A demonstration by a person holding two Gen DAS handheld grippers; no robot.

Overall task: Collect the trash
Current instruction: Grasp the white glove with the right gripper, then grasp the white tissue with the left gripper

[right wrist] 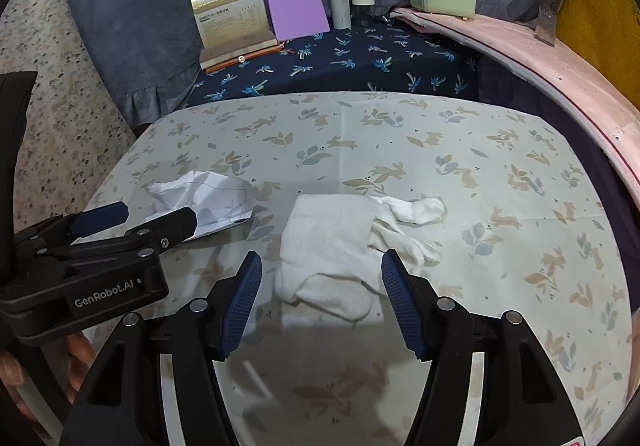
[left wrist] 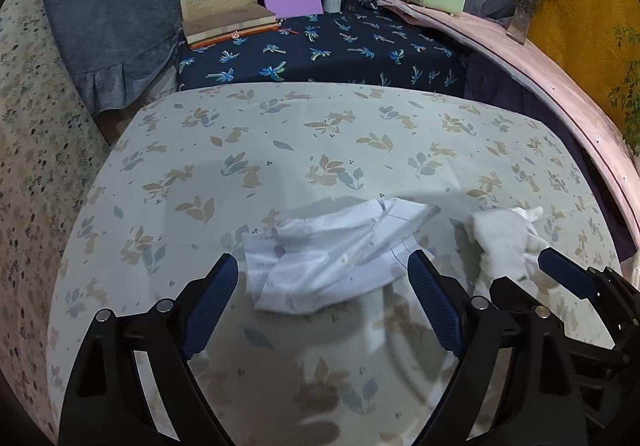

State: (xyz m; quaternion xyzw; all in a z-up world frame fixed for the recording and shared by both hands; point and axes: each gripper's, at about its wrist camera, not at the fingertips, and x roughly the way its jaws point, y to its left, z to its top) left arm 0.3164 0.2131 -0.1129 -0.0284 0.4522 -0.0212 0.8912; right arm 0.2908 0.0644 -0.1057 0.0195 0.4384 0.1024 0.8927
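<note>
Tablecloth (left wrist: 280,133) lies bare beyond crumpled paper (left wrist: 332,250).

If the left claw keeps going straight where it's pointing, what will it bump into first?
Most likely the crumpled paper. It lies on the tablecloth right ahead of the open left claw, between its tips, with nothing in between. How far off is hard to judge.

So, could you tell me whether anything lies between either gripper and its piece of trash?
Nothing visible does: the left gripper opens straight onto the crumpled paper, and the right gripper onto the tissue.
</note>
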